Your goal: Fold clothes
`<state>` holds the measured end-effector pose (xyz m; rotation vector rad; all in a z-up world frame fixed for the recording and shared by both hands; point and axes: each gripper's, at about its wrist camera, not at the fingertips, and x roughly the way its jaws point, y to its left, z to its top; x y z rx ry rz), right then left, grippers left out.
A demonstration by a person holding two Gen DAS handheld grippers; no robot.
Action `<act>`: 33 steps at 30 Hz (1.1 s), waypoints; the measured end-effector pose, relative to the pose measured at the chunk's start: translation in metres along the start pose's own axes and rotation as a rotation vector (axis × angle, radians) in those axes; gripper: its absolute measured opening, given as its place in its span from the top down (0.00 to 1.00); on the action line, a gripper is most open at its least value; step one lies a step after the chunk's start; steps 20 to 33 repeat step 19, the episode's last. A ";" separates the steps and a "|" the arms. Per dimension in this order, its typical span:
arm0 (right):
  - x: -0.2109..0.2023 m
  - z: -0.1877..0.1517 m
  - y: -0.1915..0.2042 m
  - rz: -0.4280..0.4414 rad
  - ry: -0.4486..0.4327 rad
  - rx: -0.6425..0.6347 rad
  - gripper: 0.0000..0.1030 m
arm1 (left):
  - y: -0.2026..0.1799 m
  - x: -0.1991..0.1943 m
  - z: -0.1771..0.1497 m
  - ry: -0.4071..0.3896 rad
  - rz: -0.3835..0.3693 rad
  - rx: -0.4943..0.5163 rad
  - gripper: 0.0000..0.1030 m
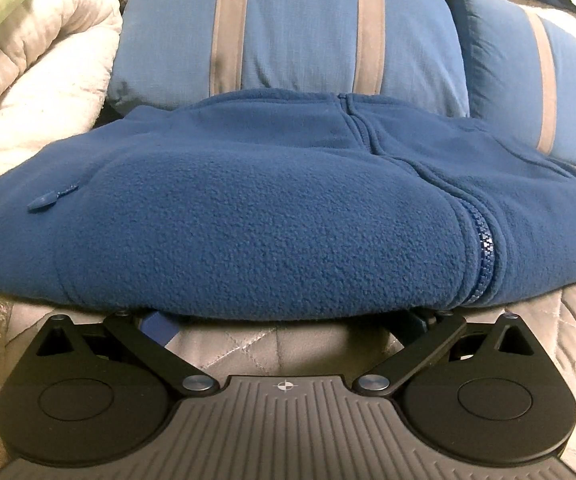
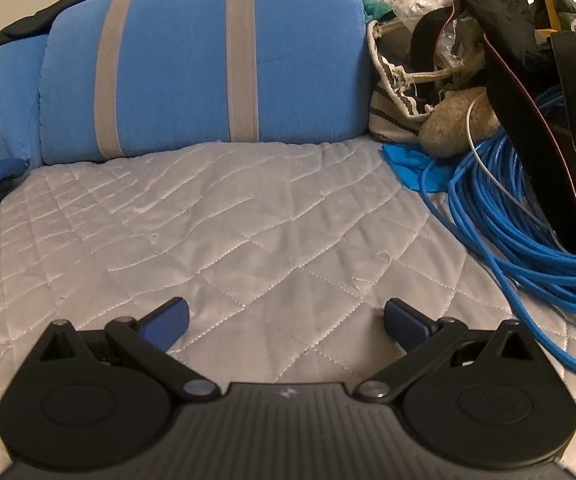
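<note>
Your blue fleece jacket (image 1: 271, 208) lies on the quilted bed cover (image 2: 247, 216) as a compact bundle, zipped, with the zipper (image 1: 482, 256) running down its near face and a pocket zip pull (image 1: 49, 199) on the left. It sits just in front of the striped blue pillows (image 1: 288, 28), with a pale comforter (image 1: 35, 92) bunched off to the left.

Your left gripper (image 1: 288, 318) is pushed right up to the bundle's near edge with its fingers (image 1: 159, 326) spread wide; their tips slip under the hem, so you hold nothing firmly yet. Your right gripper (image 2: 286, 320) hovers over bare quilt well away from the jacket, fingers (image 2: 167, 322) apart and empty, beside a coil of blue cable (image 2: 528, 220) and a teddy bear (image 2: 456, 124).

Judging by the tidy, doubled-up shape, the folding of this garment looks mostly done. What seems left is a final fold or moving the bundle aside; whether other clothes wait, you cannot tell from here.
</note>
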<state>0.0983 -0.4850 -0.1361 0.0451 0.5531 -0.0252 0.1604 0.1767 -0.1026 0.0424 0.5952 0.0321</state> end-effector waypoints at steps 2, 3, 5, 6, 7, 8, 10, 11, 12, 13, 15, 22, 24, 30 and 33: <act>0.000 -0.001 0.000 0.001 -0.008 0.000 0.01 | 0.000 0.000 0.000 0.000 -0.001 0.000 0.00; 0.000 -0.001 -0.001 0.001 -0.012 0.000 0.01 | 0.000 0.001 0.000 0.000 -0.001 0.000 0.00; -0.001 -0.002 0.000 0.001 -0.017 -0.001 0.01 | 0.000 0.001 0.000 0.000 -0.001 -0.001 0.00; -0.001 -0.003 0.000 0.000 -0.018 -0.001 0.01 | 0.000 0.001 0.000 0.000 -0.001 0.000 0.00; -0.001 -0.003 -0.001 0.002 -0.019 0.000 0.01 | 0.000 0.001 -0.001 0.000 -0.001 0.000 0.00; -0.001 -0.003 -0.001 0.003 -0.020 0.001 0.01 | 0.000 0.000 -0.001 -0.001 -0.001 0.000 0.00; -0.001 -0.003 0.000 0.003 -0.022 0.000 0.01 | 0.000 0.000 -0.002 -0.002 -0.002 -0.001 0.00; -0.001 -0.004 0.000 0.003 -0.023 0.000 0.01 | 0.000 0.000 -0.002 -0.002 -0.003 -0.003 0.00; -0.001 -0.004 0.000 0.004 -0.024 0.001 0.01 | 0.000 -0.001 -0.002 -0.003 -0.003 -0.004 0.00; -0.001 -0.004 -0.001 0.004 -0.023 0.001 0.01 | 0.000 0.000 -0.003 -0.004 -0.004 -0.004 0.00; -0.001 -0.004 0.000 0.005 -0.024 0.002 0.01 | 0.000 0.000 -0.003 -0.005 -0.004 -0.004 0.00; -0.001 -0.004 0.000 0.005 -0.025 0.002 0.01 | 0.001 0.000 -0.003 -0.007 -0.007 -0.007 0.00; -0.001 -0.004 0.000 0.005 -0.025 0.002 0.01 | 0.001 0.000 -0.003 -0.007 -0.007 -0.007 0.00; -0.001 -0.004 0.000 0.005 -0.025 0.002 0.01 | 0.001 0.000 -0.003 -0.007 -0.007 -0.007 0.00; -0.001 -0.004 0.000 0.005 -0.025 0.002 0.01 | 0.001 0.000 -0.003 -0.007 -0.007 -0.007 0.00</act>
